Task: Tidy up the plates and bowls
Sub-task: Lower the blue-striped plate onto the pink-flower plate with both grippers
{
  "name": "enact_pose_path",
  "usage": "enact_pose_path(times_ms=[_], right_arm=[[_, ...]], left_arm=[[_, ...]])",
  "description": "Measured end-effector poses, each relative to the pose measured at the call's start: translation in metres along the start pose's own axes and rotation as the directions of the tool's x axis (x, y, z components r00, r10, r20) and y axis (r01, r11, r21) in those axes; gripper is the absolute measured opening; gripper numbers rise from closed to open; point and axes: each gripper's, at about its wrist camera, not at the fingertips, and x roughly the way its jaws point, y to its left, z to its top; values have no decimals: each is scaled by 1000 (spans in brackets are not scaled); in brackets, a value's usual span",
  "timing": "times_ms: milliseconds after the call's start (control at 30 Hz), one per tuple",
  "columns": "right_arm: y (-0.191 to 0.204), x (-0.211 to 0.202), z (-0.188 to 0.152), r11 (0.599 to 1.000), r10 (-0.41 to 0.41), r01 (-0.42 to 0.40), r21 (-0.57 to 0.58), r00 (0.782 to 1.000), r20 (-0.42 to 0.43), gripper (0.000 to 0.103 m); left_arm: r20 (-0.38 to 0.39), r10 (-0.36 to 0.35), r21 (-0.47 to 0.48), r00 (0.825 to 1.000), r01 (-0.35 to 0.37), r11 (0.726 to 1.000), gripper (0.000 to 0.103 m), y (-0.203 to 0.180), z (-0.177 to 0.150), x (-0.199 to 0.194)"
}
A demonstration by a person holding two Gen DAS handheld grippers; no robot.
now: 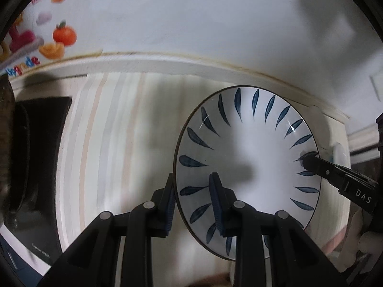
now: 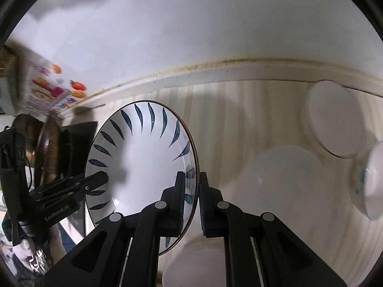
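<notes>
Blue-leaf plate (image 1: 246,165) held above striped counter (image 1: 115,143), both grippers pinching opposite rims: left gripper (image 1: 195,205) near-left edge, right gripper (image 2: 191,201) right edge. Keep plate level, pressure equal; white plates (image 2: 331,117) lie right.

Left gripper (image 1: 194,205): black linkage arms, silver round pivot pins, blue ribbed pads (image 1: 216,205) on the fingers. Right gripper (image 2: 192,198): same build; white lettering "DAS" shows on its side in the left wrist view. Left one's side reads "GenRobot.AI"; a pale patterned glove (image 2: 33,256) shows beneath it.
</notes>
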Motion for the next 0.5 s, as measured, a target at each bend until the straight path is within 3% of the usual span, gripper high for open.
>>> enact_pose_path(times_ms=[267, 500], right_arm=[[-36, -79, -67, 1000, -15, 14, 6, 999, 47, 12], [-85, -87, -156, 998, -22, 23, 65, 1000, -21, 12]], left_arm=[[24, -33, 85, 999, 31, 996, 24, -54, -69, -38], [-74, -53, 100, 996, 61, 993, 24, -85, -135, -9]])
